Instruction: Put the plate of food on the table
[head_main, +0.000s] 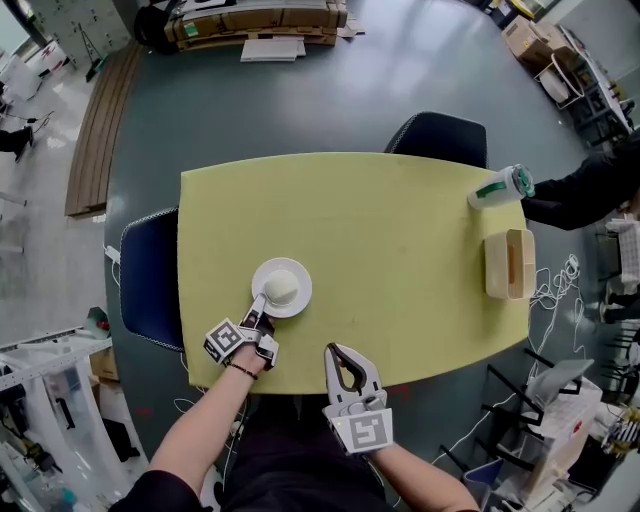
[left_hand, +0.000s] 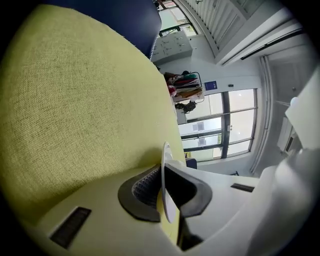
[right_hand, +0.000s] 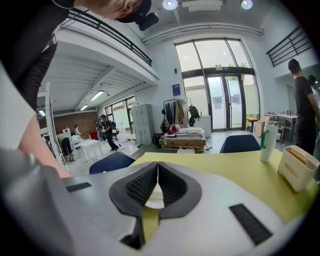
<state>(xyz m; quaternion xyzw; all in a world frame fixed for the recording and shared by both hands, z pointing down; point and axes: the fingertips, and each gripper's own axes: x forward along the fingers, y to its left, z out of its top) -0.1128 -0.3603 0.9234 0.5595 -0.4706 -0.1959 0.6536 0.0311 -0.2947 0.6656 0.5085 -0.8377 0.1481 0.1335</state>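
Plate looks set on the table, left gripper clamped on its near rim. Next: let go, back away.

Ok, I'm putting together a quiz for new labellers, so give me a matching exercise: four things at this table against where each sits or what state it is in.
Things:
1. plate
2. bottle
3. beige box
4. right tool

Places or states:
a. near the far right corner of the table
b. shut, holding nothing, at the near edge
c. rim clamped by the left tool
d. at the right edge, on the near side of the white container

Pairs: 1-c, 2-a, 3-d, 4-b
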